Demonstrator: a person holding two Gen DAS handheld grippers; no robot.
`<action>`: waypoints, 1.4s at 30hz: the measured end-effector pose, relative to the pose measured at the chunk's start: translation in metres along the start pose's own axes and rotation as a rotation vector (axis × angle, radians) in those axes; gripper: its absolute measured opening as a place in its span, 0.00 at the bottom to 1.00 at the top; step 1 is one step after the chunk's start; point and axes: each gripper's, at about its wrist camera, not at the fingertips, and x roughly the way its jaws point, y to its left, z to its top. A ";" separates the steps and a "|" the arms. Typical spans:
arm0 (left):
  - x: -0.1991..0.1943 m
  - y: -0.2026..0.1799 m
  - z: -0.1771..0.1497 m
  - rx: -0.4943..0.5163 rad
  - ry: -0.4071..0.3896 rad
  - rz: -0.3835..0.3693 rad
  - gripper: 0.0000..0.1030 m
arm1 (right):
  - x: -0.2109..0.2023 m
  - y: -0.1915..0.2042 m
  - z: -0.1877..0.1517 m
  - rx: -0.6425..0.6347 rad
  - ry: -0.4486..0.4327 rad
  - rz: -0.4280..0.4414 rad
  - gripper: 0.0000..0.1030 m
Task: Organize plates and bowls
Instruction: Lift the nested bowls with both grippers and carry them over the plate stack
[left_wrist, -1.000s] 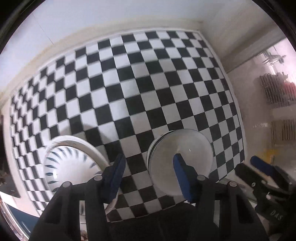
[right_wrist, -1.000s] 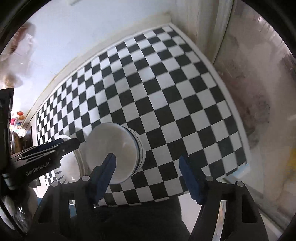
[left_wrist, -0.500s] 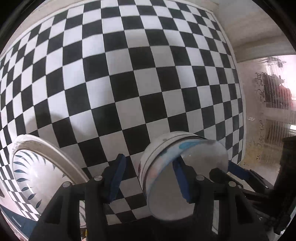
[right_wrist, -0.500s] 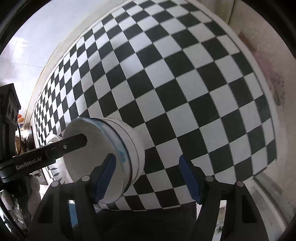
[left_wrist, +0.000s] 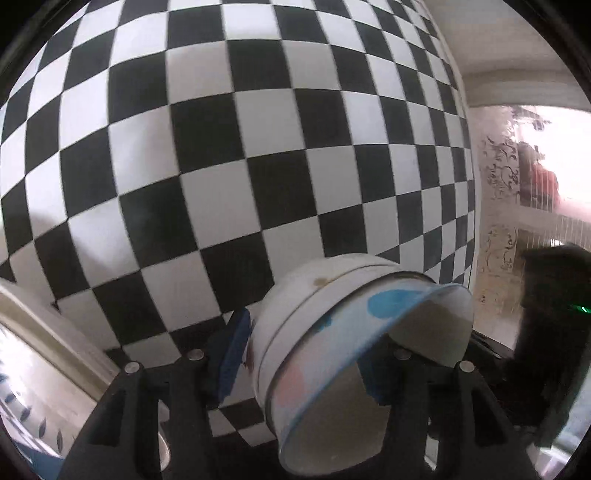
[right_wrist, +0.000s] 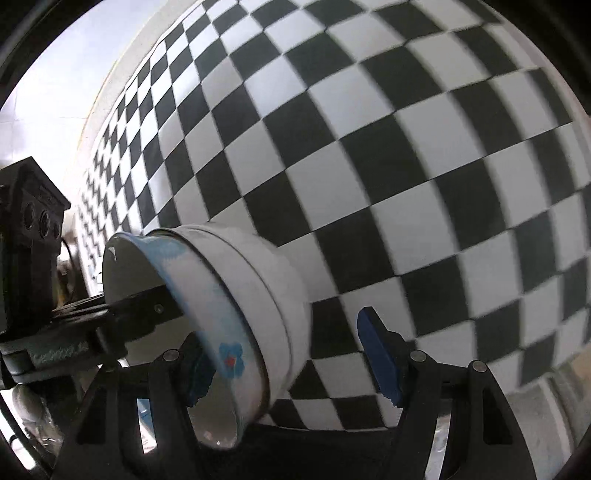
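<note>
Closest in, the left gripper (left_wrist: 304, 360) straddles the wall of the nested bowls (left_wrist: 332, 332). One blue pad lies against the outside of the outer white bowl and the other finger reaches inside the inner bowl, behind its blue-flowered rim. The jaws are easing open, with that doubled wall between them. The bowls are tipped right over on their side, mouth toward the gripper and base pointing away across the cloth. They sit at the near edge of the checkered tabletop (left_wrist: 258, 147), toward its right-hand corner; whether they touch the cloth, I can't tell.

The right gripper (right_wrist: 288, 363) has its fingers spread wide. One pad sits at the mouth of the bowls, half hidden by the rim, and the other stands clear of the base with bare checks showing in the gap. It grips nothing.

Left of the bowls, also at the near edge, a white plate (left_wrist: 44, 350) with dark leaf marks lies flat and apart from them. Beyond is open black-and-white check to the far edge.
</note>
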 end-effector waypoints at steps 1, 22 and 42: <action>0.001 0.000 0.002 0.012 0.002 -0.012 0.53 | 0.005 -0.001 0.001 0.005 0.011 0.022 0.69; -0.016 0.002 0.001 0.060 -0.076 -0.043 0.53 | 0.020 0.040 0.010 -0.025 0.001 0.165 0.60; -0.116 0.079 -0.047 -0.055 -0.210 0.018 0.53 | 0.027 0.167 -0.008 -0.185 0.091 0.210 0.56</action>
